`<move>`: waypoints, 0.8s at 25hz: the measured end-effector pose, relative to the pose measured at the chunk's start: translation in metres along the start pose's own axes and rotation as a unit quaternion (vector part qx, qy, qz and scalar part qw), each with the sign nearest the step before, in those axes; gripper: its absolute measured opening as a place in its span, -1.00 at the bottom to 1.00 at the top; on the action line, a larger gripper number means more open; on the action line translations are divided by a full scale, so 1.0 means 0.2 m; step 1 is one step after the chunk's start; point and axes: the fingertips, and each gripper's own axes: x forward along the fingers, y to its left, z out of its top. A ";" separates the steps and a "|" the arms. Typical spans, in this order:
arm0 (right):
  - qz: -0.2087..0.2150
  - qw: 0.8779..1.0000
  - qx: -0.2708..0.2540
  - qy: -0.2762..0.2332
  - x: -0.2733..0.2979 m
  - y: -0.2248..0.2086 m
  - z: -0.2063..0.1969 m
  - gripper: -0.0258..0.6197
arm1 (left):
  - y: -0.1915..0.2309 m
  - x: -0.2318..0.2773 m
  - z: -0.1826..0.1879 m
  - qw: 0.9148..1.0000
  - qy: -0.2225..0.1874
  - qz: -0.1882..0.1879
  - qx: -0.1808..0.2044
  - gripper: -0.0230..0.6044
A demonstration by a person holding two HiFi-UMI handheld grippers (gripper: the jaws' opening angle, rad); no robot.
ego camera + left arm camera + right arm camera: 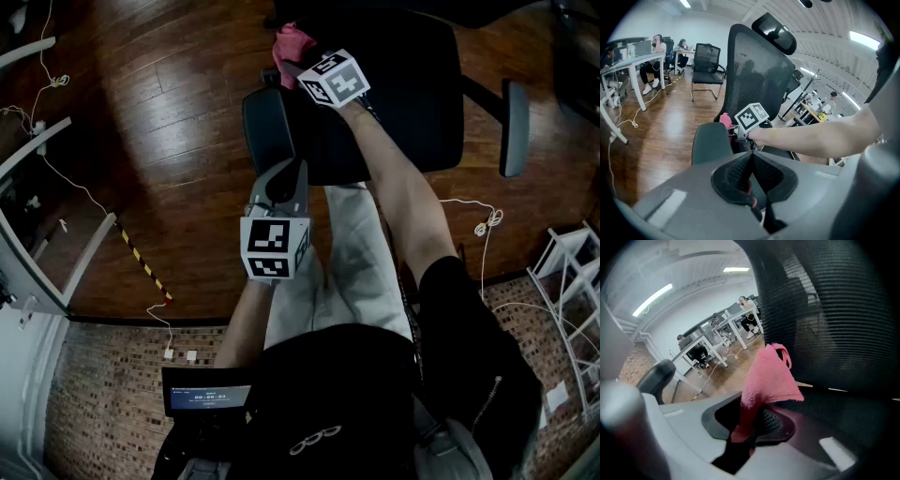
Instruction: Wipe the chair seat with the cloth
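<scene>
Right arm [405,199] stretched out toward 12 o'clock, right gripper [298,64] at its end, jaws closed on the cloth [292,41], left gripper [284,184] nearer the body, pointing to 12 o'clock, jaws pressed together, nothing between.

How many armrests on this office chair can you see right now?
2. One armrest flanks the chair seat on the head view's left, near the pink cloth in the right gripper; the other armrest is on the view's right.
</scene>
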 end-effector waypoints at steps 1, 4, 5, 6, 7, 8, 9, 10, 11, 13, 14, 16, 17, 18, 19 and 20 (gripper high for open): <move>0.002 1.000 0.000 0.004 0.02 -0.03 0.00 -0.72 | -0.01 0.01 -0.01 1.000 0.005 -0.001 -0.007 -0.95; 0.005 1.000 -0.001 0.019 0.08 -0.10 -0.01 -0.72 | -0.01 0.04 -0.03 1.000 0.011 -0.001 -0.025 -0.95; 0.005 1.000 -0.003 0.025 0.10 -0.13 -0.02 -0.72 | -0.01 0.05 -0.04 1.000 0.011 -0.001 -0.029 -0.95; 0.005 1.000 -0.006 0.030 0.11 -0.15 -0.03 -0.72 | -0.01 0.05 -0.05 0.999 0.014 0.001 -0.033 -0.95; 0.006 0.999 -0.008 0.032 0.12 -0.17 -0.04 -0.72 | 0.00 0.05 -0.06 0.999 0.018 0.004 -0.035 -0.95; 0.007 0.999 -0.010 0.033 0.12 -0.18 -0.04 -0.72 | 0.00 0.05 -0.07 0.999 0.022 0.007 -0.037 -0.95; 0.008 0.999 -0.010 0.033 0.11 -0.21 -0.05 -0.72 | 0.01 0.06 -0.08 0.999 0.024 0.009 -0.040 -0.95; 0.008 0.999 -0.009 0.032 0.09 -0.23 -0.06 -0.72 | 0.01 0.06 -0.09 0.999 0.025 0.009 -0.043 -0.95; 0.005 0.999 -0.008 0.032 0.08 -0.26 -0.06 -0.72 | 0.02 0.06 -0.09 0.999 0.024 0.009 -0.046 -0.95; -0.008 0.999 -0.006 0.037 0.05 -0.33 -0.09 -0.72 | 0.03 0.07 -0.09 0.998 0.021 0.012 -0.051 -0.95; -0.019 0.999 -0.006 0.040 0.03 -0.38 -0.10 -0.72 | 0.04 0.08 -0.09 0.998 0.019 0.015 -0.052 -0.95; -0.042 0.998 -0.002 0.046 -0.02 -0.47 -0.14 -0.72 | 0.05 0.08 -0.10 0.998 0.018 0.020 -0.053 -0.95; -0.054 0.997 0.000 0.049 -0.05 -0.52 -0.17 -0.72 | 0.05 0.09 -0.10 0.998 0.019 0.021 -0.054 -0.95; -0.065 0.997 0.003 0.052 -0.08 -0.57 -0.19 -0.72 | 0.05 0.09 -0.10 0.998 0.020 0.022 -0.055 -0.95; -0.076 0.996 0.006 0.055 -0.11 -0.62 -0.22 -0.72 | 0.05 0.09 -0.11 0.998 0.021 0.024 -0.056 -0.95; -0.087 0.994 0.007 0.058 -0.14 -0.67 -0.24 -0.72 | 0.04 0.09 -0.11 0.998 0.021 0.024 -0.056 -0.95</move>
